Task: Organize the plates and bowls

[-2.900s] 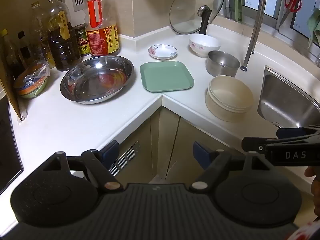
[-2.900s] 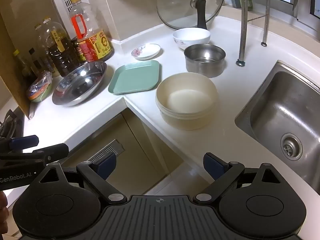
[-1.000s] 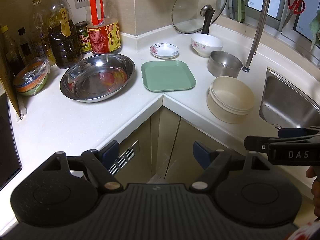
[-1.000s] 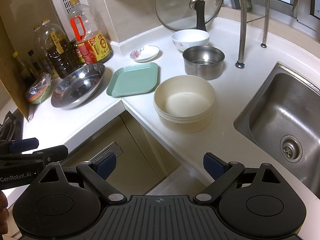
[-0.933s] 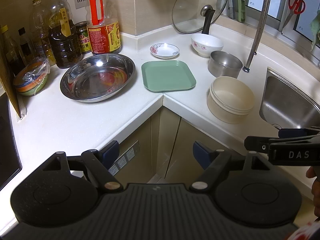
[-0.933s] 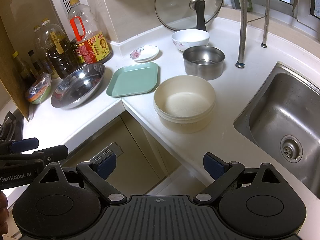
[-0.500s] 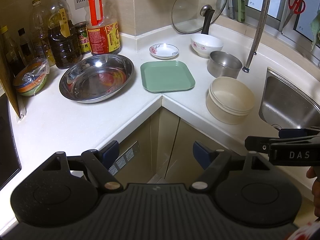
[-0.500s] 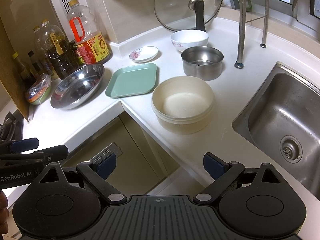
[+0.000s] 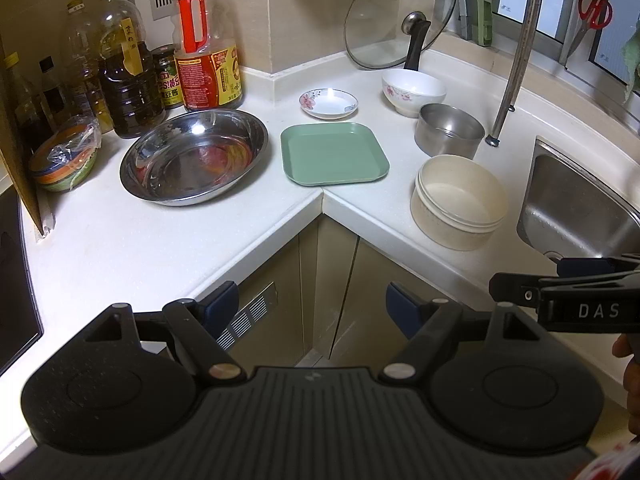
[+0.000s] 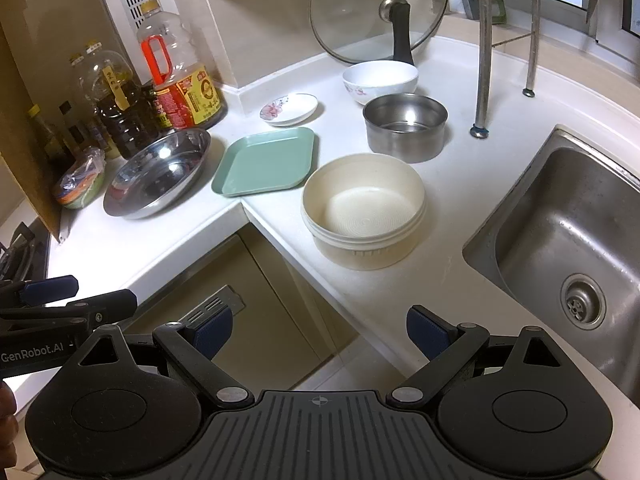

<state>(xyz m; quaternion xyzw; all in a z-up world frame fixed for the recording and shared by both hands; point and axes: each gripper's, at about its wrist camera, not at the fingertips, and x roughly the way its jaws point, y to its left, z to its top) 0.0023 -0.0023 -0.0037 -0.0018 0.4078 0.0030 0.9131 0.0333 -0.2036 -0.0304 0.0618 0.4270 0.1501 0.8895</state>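
On the white corner counter (image 9: 120, 240) sit, in falling size, the steel basin (image 9: 194, 156), the cream bowl (image 10: 362, 210) near the sink (image 10: 568, 240), the green square plate (image 9: 334, 154) at the corner, the steel pot (image 10: 405, 126), the white flowered bowl (image 10: 379, 80) and the small saucer (image 9: 328, 103). Short of the counter edge, the left gripper (image 9: 312, 310) and right gripper (image 10: 319, 332) both hang wide open, empty.

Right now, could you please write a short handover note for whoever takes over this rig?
Left gripper: open, empty, off the counter's edge.
Right gripper: open, empty, nearest the cream bowl.
On the counter, all apart: steel basin, green tray, small flowered dish, white bowl, steel pot.
Done: nothing stacked.
Left: gather the plates and bowls.
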